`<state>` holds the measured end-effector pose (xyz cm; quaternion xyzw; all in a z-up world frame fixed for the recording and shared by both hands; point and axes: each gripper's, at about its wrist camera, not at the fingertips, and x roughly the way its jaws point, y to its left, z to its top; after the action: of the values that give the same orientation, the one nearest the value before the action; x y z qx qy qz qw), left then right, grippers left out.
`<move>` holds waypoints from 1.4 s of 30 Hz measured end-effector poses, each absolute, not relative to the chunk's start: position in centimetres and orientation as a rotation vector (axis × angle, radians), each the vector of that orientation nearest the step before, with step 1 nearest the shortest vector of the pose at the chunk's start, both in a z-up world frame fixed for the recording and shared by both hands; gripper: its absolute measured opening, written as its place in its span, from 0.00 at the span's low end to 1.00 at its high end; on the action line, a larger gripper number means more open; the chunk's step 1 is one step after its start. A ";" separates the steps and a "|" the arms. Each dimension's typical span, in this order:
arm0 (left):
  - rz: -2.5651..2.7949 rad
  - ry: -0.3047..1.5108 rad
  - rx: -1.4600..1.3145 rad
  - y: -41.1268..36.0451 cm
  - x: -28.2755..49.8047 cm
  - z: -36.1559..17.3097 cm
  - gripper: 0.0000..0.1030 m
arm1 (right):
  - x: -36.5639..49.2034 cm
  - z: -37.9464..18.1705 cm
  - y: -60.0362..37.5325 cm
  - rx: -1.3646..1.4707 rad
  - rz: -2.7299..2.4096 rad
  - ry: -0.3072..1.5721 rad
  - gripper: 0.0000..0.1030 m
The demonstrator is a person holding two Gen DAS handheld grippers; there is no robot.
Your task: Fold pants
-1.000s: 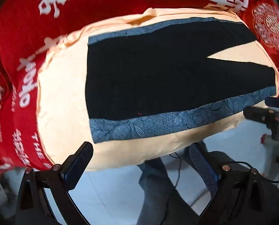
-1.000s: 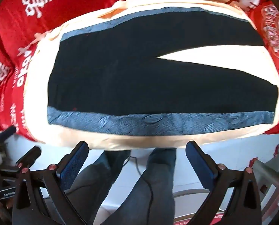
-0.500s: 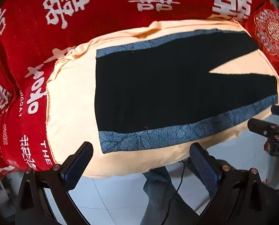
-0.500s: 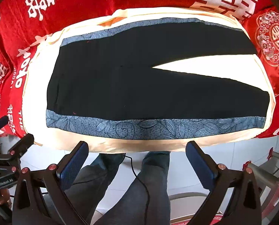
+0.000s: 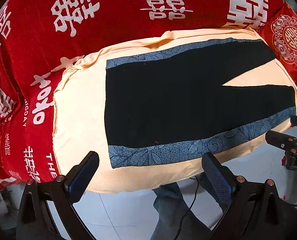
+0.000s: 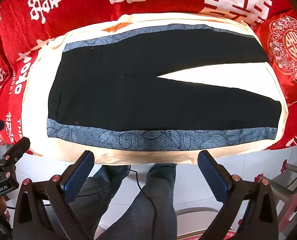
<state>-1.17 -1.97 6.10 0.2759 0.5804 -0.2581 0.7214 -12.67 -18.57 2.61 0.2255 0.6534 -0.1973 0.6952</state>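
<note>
Black pants (image 5: 168,104) with blue patterned side stripes lie flat on a cream cloth (image 5: 78,108), waistband to the left, legs spread in a narrow V to the right. They also show in the right wrist view (image 6: 128,92). My left gripper (image 5: 150,160) is open and empty, hovering above the near edge by the waistband corner. My right gripper (image 6: 146,158) is open and empty, above the near edge at the middle of the lower stripe (image 6: 148,138).
The cream cloth (image 6: 36,92) lies on a red bedspread (image 5: 108,16) with white characters. A red embroidered cushion (image 6: 288,50) sits at the right. White floor tiles (image 5: 118,216) and the person's legs (image 6: 148,200) are below. A chair (image 6: 284,180) stands at lower right.
Both grippers have moved forward and lower toward the near edge of the cloth; the pants look larger and lower in both views. The pants have not moved.
</note>
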 end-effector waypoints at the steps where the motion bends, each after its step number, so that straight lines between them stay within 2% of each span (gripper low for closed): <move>1: -0.569 1.280 0.612 -2.0 -1.1 6.1 1.00 | -12.7 2.6 -18.6 0.504 -0.443 1.457 1.00; 42: -0.510 1.270 0.631 -3.1 -2.9 6.3 1.00 | -14.1 2.5 -19.9 0.499 -0.421 1.443 1.00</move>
<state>-2.87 -3.06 6.26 0.2863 0.5766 -0.2314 0.7294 -14.12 -19.86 2.54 0.2243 0.6484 -0.1893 0.7025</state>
